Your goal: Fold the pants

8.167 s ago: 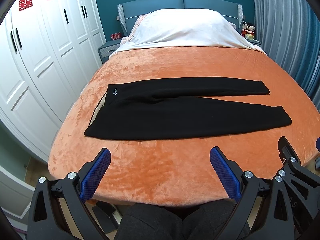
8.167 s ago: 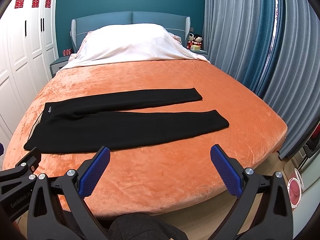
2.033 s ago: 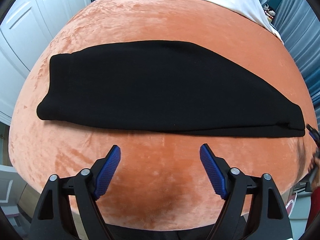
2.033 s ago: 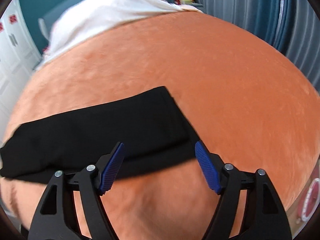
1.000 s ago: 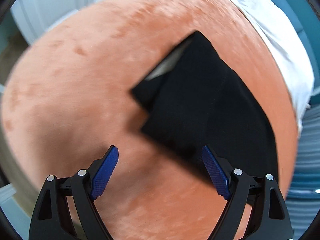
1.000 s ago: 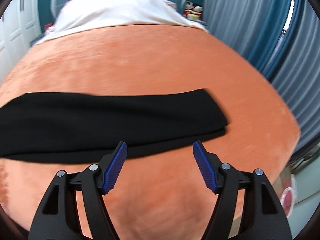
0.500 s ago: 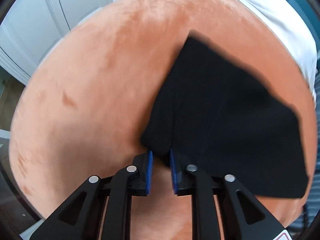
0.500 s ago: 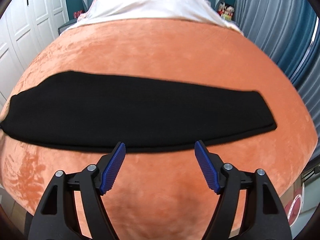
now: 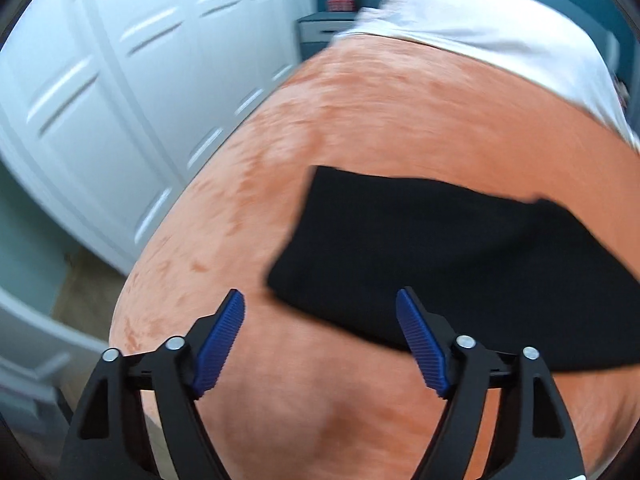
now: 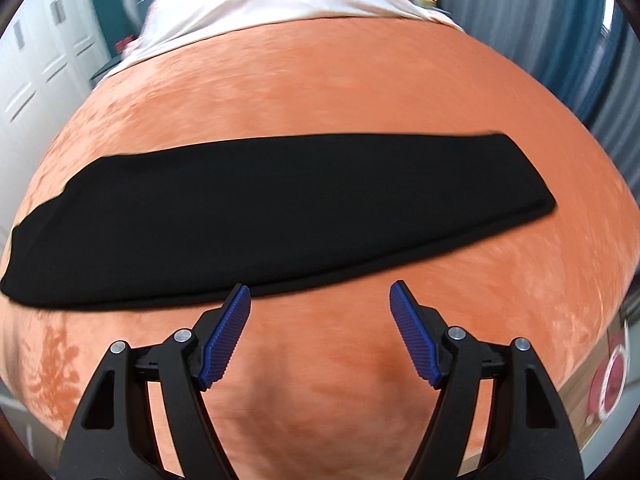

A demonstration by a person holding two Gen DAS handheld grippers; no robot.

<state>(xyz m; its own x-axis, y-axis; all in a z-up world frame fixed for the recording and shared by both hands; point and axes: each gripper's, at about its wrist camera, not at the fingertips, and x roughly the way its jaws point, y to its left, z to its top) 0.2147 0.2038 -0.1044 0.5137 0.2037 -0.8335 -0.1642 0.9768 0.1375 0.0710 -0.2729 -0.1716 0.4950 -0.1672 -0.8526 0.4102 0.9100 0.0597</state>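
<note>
While tongs (image 9: pixel 320 344) gape, pants (image 10: pixel 280 216) flat

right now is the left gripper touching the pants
Apart. The left wrist view shows the left gripper open, nothing between its pads, and the pants lying flat on the orange blanket.

**Black on orange, blue on black**

The pants (image 10: pixel 280 208) are plain black, with no visible pattern. They lie on a blanket (image 10: pixel 360 80) of mottled orange plush, lighter and darker in patches. A white cover (image 9: pixel 500 32) lies at the bed's far end. The left gripper (image 9: pixel 320 340) and the right gripper (image 10: pixel 320 332) are both black-framed with silver screw heads; their finger pads (image 10: pixel 224 340) are ribbed royal blue. The wardrobe doors (image 9: pixel 140 80) are white with panelled relief. The wall (image 10: pixel 116 4) is deep teal, and the curtains (image 10: pixel 592 40) hang in blue and grey vertical stripes.
</note>
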